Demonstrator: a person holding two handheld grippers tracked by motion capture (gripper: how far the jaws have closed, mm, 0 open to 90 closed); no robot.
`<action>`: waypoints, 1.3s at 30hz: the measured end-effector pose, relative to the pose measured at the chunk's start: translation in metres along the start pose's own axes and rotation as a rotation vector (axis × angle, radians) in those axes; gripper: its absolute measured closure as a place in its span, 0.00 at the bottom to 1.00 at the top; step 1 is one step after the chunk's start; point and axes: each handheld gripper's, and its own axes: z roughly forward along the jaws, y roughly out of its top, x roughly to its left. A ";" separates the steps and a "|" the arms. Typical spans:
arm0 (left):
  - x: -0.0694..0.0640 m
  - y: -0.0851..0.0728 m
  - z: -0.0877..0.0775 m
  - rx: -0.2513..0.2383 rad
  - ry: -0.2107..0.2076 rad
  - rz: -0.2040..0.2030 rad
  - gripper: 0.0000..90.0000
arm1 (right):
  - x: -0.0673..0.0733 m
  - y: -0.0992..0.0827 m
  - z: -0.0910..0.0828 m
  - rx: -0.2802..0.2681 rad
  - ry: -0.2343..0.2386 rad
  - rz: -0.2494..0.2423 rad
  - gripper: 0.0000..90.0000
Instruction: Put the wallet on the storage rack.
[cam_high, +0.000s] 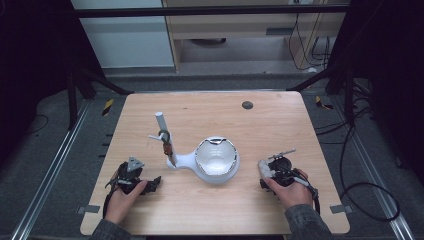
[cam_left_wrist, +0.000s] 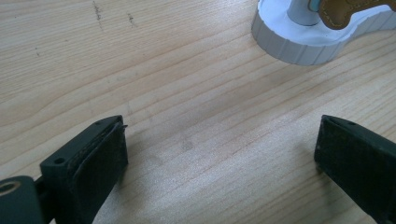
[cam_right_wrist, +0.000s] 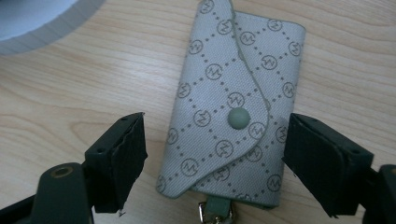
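A grey patterned key pouch (cam_right_wrist: 233, 84) with a green snap lies flat on the wooden table, at the right in the high view (cam_high: 264, 168). My right gripper (cam_right_wrist: 212, 154) straddles it: the right jaw stands at the pouch's edge, the left jaw a little apart. In the high view the right gripper (cam_high: 270, 176) is right of the white dish. My left gripper (cam_left_wrist: 219, 149) is open over bare wood, seen at the left in the high view (cam_high: 155, 184). It is just short of the white stand's base (cam_left_wrist: 299, 46).
The white stand (cam_high: 185, 161) carries a round dish (cam_high: 216, 156) and a tilted post (cam_high: 161, 122) with a brown leather tag (cam_high: 167, 147) hanging on it. A dark round spot (cam_high: 247, 105) marks the far side of the table. The dish's ribbed rim (cam_right_wrist: 42, 23) is close to the pouch.
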 end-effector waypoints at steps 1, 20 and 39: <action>0.000 0.000 0.000 0.000 -0.001 0.001 0.02 | 0.000 0.000 0.001 0.002 -0.003 0.006 0.25; -0.001 0.000 0.000 -0.001 -0.003 0.004 0.02 | -0.001 -0.002 0.014 0.047 -0.029 0.007 0.23; -0.001 0.001 0.001 -0.001 -0.005 0.006 0.02 | -0.002 0.002 0.012 0.076 -0.024 -0.008 0.32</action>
